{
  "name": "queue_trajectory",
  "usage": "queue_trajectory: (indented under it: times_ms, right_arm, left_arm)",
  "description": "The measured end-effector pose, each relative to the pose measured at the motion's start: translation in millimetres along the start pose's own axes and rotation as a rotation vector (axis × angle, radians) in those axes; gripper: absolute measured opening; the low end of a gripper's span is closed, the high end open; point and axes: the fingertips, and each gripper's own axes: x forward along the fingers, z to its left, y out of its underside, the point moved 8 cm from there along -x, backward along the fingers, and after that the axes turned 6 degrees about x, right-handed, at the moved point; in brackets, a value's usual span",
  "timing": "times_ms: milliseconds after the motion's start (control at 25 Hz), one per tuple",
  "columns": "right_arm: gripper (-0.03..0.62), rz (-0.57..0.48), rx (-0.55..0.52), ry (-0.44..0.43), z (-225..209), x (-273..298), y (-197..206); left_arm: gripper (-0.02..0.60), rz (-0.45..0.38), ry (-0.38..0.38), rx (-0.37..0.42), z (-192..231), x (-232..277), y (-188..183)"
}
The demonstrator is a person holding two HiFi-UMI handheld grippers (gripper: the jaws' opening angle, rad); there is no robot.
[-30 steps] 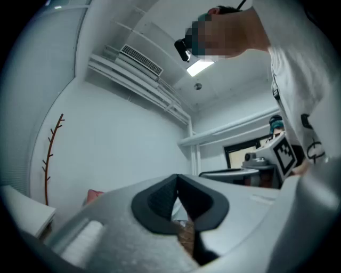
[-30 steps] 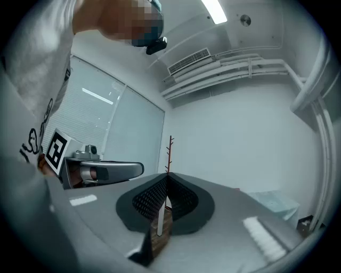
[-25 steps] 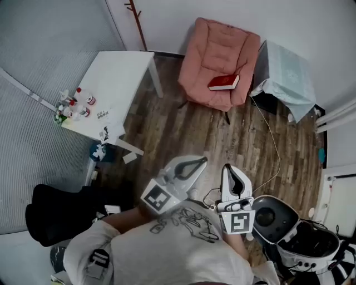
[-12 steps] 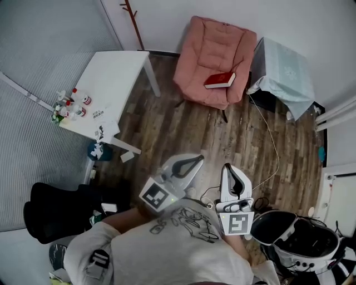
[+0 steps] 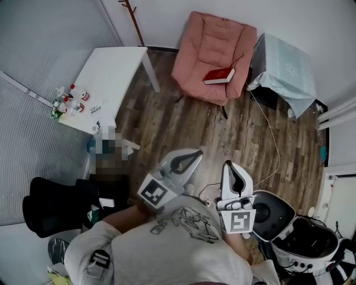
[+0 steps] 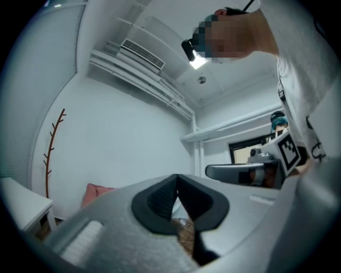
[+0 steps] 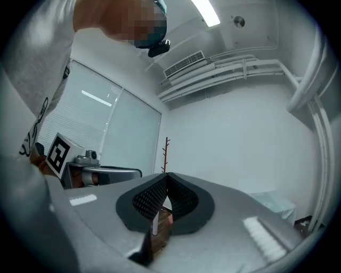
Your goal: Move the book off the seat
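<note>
A red book point(image 5: 219, 75) lies on the seat of a pink armchair point(image 5: 211, 55) at the far side of the room in the head view. My left gripper point(image 5: 197, 152) and right gripper point(image 5: 230, 165) are held level close to my body, well short of the chair, over the wooden floor. Both are shut with nothing between their jaws. In the left gripper view the left gripper point(image 6: 177, 178) shows its tips touching, and a corner of the pink armchair point(image 6: 95, 193) peeks out at the left. The right gripper point(image 7: 165, 176) likewise shows its tips together.
A white table point(image 5: 114, 75) with small bottles point(image 5: 69, 100) stands at the left. A light blue covered side table point(image 5: 286, 72) sits right of the chair. A cable point(image 5: 272, 142) runs across the floor. A helmet-like device point(image 5: 292, 234) lies at lower right, a coat stand point(image 5: 132, 14) by the wall.
Both grippers have moved a little forward toward the armchair, still shut. The view has shifted slightly; the book has not moved on the seat.
</note>
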Motion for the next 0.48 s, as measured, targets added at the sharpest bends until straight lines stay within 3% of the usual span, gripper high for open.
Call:
queue_trajectory:
  times_ms: [480]
  right_arm:
    - [0.006,0.027,0.024,-0.009,-19,61,20]
  left_arm:
    - [0.003,0.005,-0.002,-0.019,54,27,21]
